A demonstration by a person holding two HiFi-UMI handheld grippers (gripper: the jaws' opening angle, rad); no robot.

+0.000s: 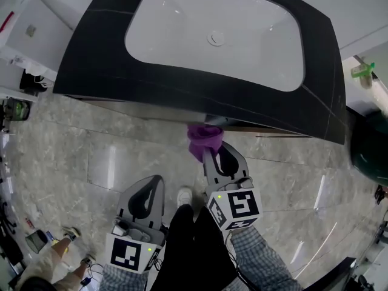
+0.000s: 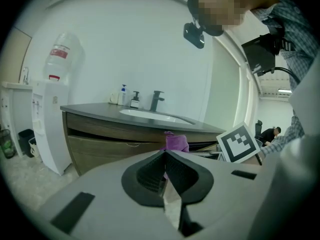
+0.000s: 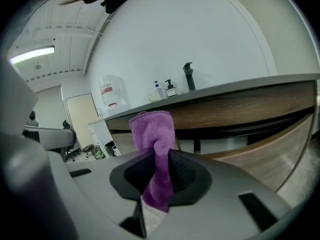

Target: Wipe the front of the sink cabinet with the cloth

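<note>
While right gripper (image 1: 210,156) pinches purple cloth (image 1: 204,138) in jaws, cloth bunches upward against cabinet (image 3: 240,109) front, just under dark surface (image 1: 91,53) edge; contact unclear. Left gripper (image 1: 156,183) hangs back over floor (image 1: 91,162), jaws pressed together, nothing between.
</note>
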